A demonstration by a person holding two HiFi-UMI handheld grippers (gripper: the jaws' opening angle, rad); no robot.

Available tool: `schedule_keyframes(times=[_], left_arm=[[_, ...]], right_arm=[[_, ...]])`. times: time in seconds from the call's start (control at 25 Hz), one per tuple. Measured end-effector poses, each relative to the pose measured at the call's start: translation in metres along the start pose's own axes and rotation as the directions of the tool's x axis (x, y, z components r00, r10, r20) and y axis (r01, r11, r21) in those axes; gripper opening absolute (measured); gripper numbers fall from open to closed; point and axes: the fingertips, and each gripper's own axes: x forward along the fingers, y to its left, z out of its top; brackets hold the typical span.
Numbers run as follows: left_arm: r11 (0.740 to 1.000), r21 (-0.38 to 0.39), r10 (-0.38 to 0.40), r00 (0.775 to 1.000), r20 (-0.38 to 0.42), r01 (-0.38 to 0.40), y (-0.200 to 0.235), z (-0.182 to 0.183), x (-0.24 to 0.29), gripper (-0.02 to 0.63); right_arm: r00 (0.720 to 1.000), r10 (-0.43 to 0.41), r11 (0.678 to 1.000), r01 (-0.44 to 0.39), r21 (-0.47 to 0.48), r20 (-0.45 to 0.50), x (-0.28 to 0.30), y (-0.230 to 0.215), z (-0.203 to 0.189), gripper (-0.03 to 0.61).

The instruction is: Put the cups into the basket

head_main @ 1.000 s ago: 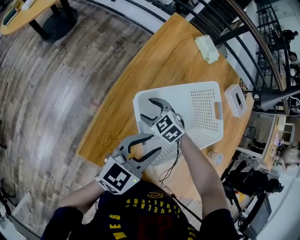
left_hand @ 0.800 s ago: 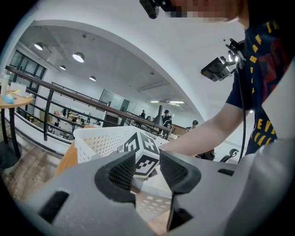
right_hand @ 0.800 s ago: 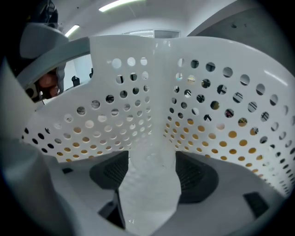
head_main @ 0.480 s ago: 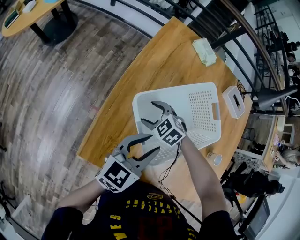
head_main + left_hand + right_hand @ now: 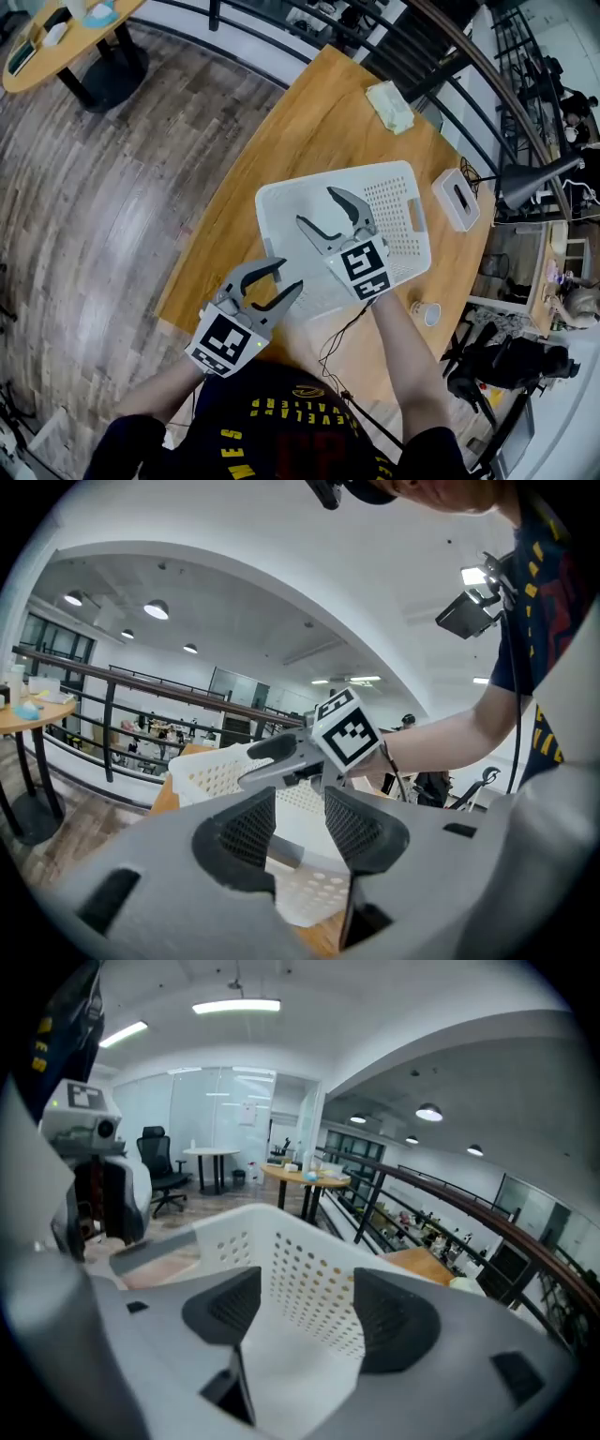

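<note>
Table: a wooden top [image 5: 309, 131] over a plank floor. I read clock directions on the head view, with twelve pointing away from me.
Left gripper [image 5: 289, 277]: at the table's near edge, jaws half apart with nothing between them, pointing at the basket's near wall.
Cup [image 5: 429, 314]: the only one I can find. It is small and stands on the table just outside the basket's near right corner. It looks upright, but it is too small to be sure.
Right gripper [image 5: 316, 208]: above the white perforated basket [image 5: 281, 192], jaws wide and empty.
Key relation: the cup lies at about four o'clock from the right gripper, behind its jaws and beside my right forearm. From the left gripper it is near three o'clock and farther off. I judge this a job for the right hand, which must swing round to face it.
Basket contents: the part I can see holds no cup.
Far end: tissue box [image 5: 457, 199], green cloth [image 5: 389, 106].
</note>
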Motion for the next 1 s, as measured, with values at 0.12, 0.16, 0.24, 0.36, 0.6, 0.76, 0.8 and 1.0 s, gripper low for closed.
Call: schedule_keyframes(times=[0.12, 0.16, 0.24, 0.36, 0.6, 0.76, 0.8, 1.0], left_arm=[[0.999, 0.044, 0.02, 1.0, 0.003, -0.02, -0.002, 0.009, -0.007, 0.162], [0.998, 0.064, 0.027, 1.0, 0.005, -0.027, -0.004, 0.013, -0.01, 0.162], [0.994, 0.102, 0.041, 0.999, 0.008, -0.042, -0.014, 0.017, -0.016, 0.163], [0.991, 0.124, 0.052, 0.999, 0.013, -0.053, -0.031, 0.022, -0.022, 0.162], [1.0, -0.008, 0.014, 0.999, 0.029, -0.014, -0.077, 0.027, -0.02, 0.161], [0.999, 0.024, -0.046, 0.999, 0.004, 0.045, -0.116, 0.022, -0.008, 0.161], [0.998, 0.027, -0.063, 0.998, -0.004, 0.063, -0.126, 0.019, -0.004, 0.16], [0.988, 0.025, -0.154, 0.988, -0.027, 0.154, -0.184, 0.009, 0.01, 0.125]], right_arm=[[0.99, -0.064, 0.994, 0.052, 0.101, 0.122, -0.033, -0.016, 0.026, 0.313], [0.983, -0.081, 0.988, 0.057, 0.143, 0.166, -0.045, -0.019, 0.033, 0.306], [0.964, -0.117, 0.972, 0.062, 0.226, 0.239, -0.072, -0.018, 0.039, 0.266], [0.934, -0.201, 0.94, 0.1, 0.327, 0.294, -0.115, -0.014, 0.032, 0.149], [0.896, -0.326, 0.842, 0.13, 0.523, 0.301, -0.198, 0.006, -0.016, 0.017], [0.9, -0.361, 0.809, 0.171, 0.562, 0.245, -0.236, 0.037, -0.068, 0.017], [0.902, -0.362, 0.805, 0.175, 0.567, 0.234, -0.244, 0.046, -0.081, 0.017], [0.902, -0.384, 0.768, 0.193, 0.611, 0.198, -0.29, 0.091, -0.124, 0.017]])
